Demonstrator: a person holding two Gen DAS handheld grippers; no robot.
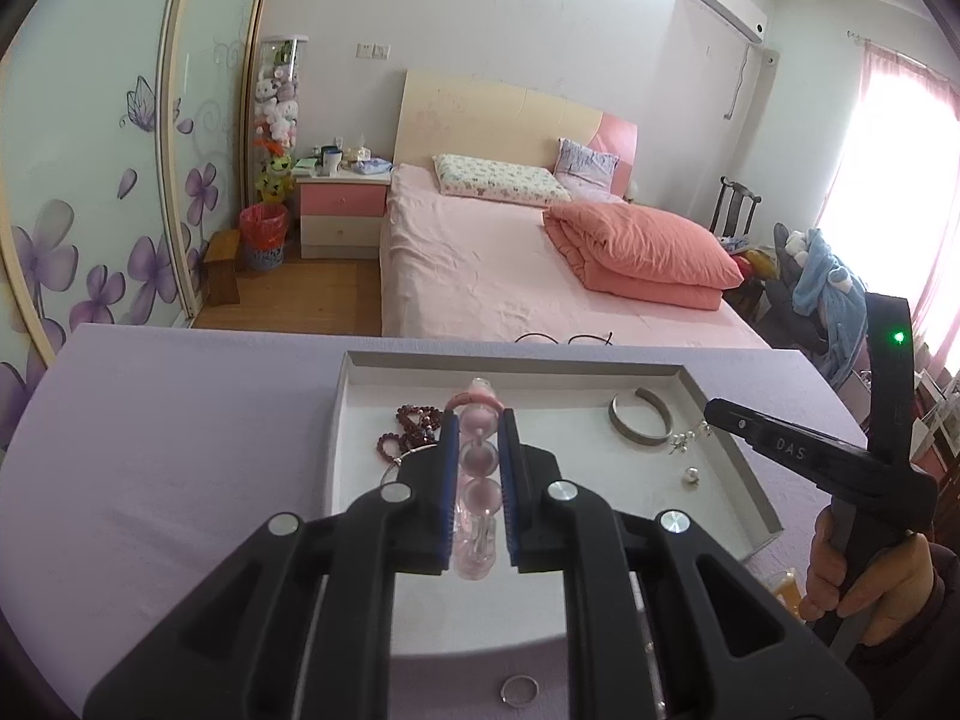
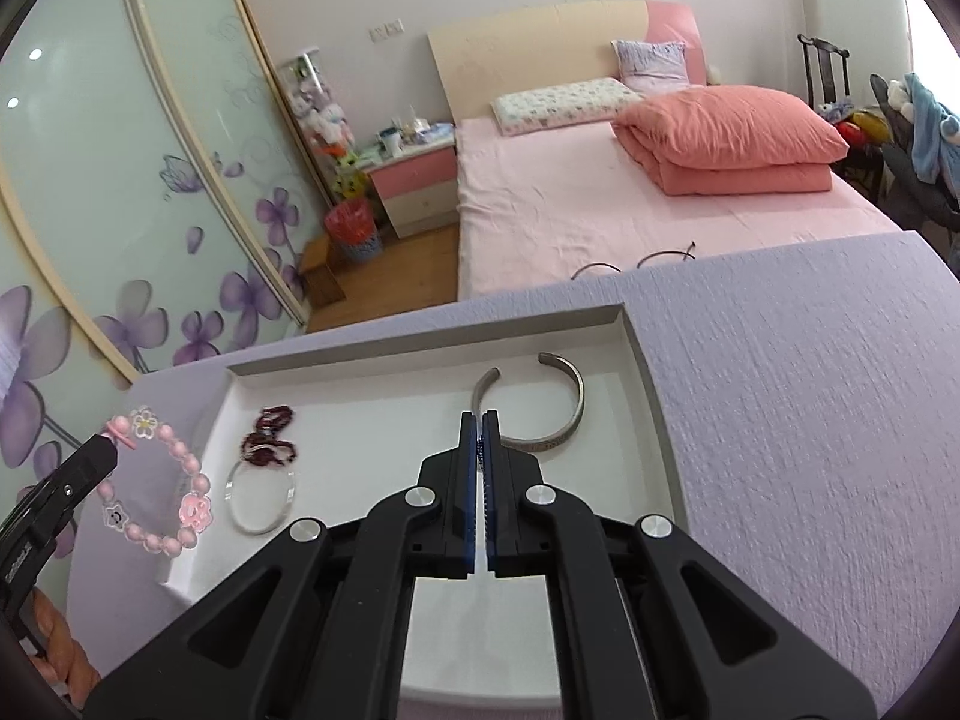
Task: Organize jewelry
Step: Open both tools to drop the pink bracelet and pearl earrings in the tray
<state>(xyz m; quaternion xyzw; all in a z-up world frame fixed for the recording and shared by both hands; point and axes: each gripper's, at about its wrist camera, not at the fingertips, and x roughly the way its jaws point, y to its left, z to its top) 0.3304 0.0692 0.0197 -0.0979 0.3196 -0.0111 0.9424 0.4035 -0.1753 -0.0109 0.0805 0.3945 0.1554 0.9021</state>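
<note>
Our left hand-held gripper [image 1: 477, 420] grips the pink bead bracelet [image 2: 157, 483], which hangs just left of the white tray [image 2: 651, 372], over its near left edge. Our right hand-held gripper [image 2: 480, 427] is closed on a small silver chain [image 1: 690, 438] above the tray. Inside the tray lie a silver cuff [image 2: 534, 408], dark red beads [image 2: 270, 435] and a clear bangle [image 2: 262, 495]. A ring [image 1: 519, 690] rests on the lilac surface [image 2: 810, 420].

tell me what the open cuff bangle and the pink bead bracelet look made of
Cuff bangle: probably metal, a dull grey brushed finish with a soft sheen and a thin rigid band. Pink bead bracelet: probably plastic or acrylic, with glossy opaque pink beads and clear flower charms; glass can't be ruled out.
</note>
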